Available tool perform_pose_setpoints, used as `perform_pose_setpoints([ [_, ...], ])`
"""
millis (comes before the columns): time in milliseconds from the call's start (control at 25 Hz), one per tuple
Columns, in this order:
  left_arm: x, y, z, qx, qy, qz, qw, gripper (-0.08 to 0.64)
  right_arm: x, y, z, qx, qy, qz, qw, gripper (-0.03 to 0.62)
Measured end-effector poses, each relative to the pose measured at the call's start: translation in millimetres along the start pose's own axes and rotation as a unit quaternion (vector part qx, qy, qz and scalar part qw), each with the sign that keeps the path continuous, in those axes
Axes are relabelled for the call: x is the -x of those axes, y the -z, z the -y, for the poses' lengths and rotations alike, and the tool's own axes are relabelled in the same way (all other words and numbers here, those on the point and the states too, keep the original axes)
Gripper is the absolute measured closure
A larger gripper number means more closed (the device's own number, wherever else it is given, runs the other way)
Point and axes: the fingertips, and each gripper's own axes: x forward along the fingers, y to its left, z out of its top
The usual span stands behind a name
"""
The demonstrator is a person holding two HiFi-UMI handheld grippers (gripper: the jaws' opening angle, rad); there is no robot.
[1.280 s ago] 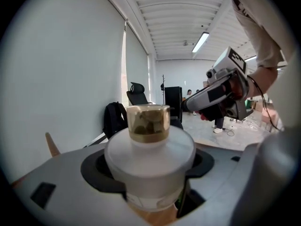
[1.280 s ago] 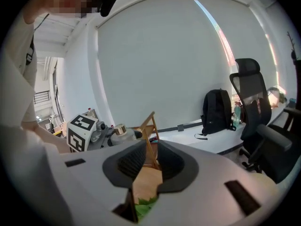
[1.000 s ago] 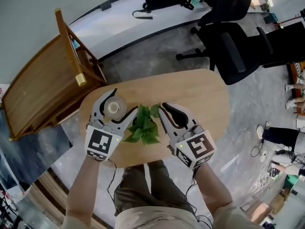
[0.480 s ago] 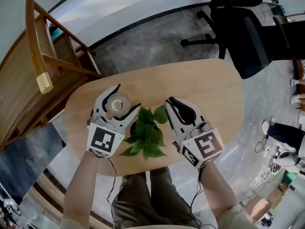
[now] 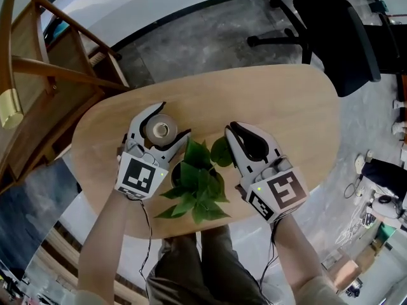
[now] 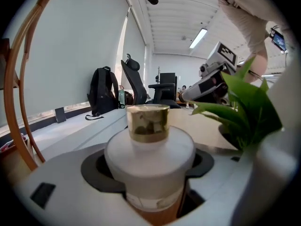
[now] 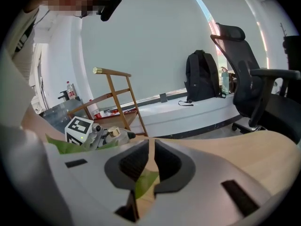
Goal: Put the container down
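A white container (image 5: pixel 159 131) with a gold cap (image 6: pixel 148 121) stands upright between the fingers of my left gripper (image 5: pixel 172 122), which is shut on its body over the left part of the oval wooden table (image 5: pixel 280 107). Whether its base touches the tabletop is hidden. A small potted green plant (image 5: pixel 194 186) sits between the two grippers. My right gripper (image 5: pixel 231 129) hovers just right of the plant. Its jaws are drawing together and stand a thin slit apart (image 7: pixel 151 147); nothing is pinched, and one leaf (image 7: pixel 143 182) shows beneath them.
A wooden chair (image 5: pixel 44 68) stands against the table's left side. A black office chair (image 5: pixel 343 24) is beyond the far right end. The person's legs (image 5: pixel 191 272) are at the near edge. Grey floor surrounds the table.
The head view has tipped further down, so the table sits larger in frame. Both grippers keep their places beside the plant, and the left one still holds the container.
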Motion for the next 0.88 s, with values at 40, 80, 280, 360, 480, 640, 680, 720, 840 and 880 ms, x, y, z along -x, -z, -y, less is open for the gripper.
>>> perform_pose_setpoints([
  [40, -2, 3, 0, 0.0, -0.002, 0.001, 1.0, 0.222, 0, 4, 1, -0.002, 0.001, -0.002, 1.0, 0.568],
  [80, -4, 6, 0, -0.002, -0.005, 0.002, 1.0, 0.222, -1, 7, 2, -0.003, 0.002, -0.004, 1.0, 0.568],
  [280, -15, 17, 5, -0.002, 0.004, 0.0, 1.0, 0.222, 1, 16, 1, -0.003, 0.0, -0.012, 1.0, 0.568],
  [360, -18, 19, 9, 0.004, 0.012, -0.002, 0.9999, 0.222, 1, 19, 2, -0.004, 0.0, -0.015, 1.0, 0.569],
  [480, -20, 19, 10, 0.003, 0.017, -0.005, 0.9998, 0.225, 0, 21, 5, -0.011, 0.003, -0.013, 1.0, 0.569],
  [640, -25, 22, 15, -0.012, 0.024, -0.019, 0.9994, 0.224, 0, 24, 6, -0.018, 0.006, -0.012, 1.0, 0.571],
  [680, -24, 23, 16, -0.013, 0.027, -0.021, 0.9993, 0.225, 1, 25, 5, -0.019, 0.006, -0.012, 1.0, 0.571],
  [720, -24, 23, 17, -0.013, 0.029, -0.022, 0.9993, 0.224, 1, 25, 5, -0.018, 0.005, -0.013, 1.0, 0.571],
  [840, -24, 22, 17, -0.008, 0.034, -0.018, 0.9992, 0.224, 2, 24, 5, -0.013, 0.005, -0.016, 1.0, 0.571],
  [880, -23, 21, 17, -0.005, 0.036, -0.014, 0.9992, 0.224, 3, 24, 6, -0.012, 0.006, -0.016, 1.0, 0.571],
])
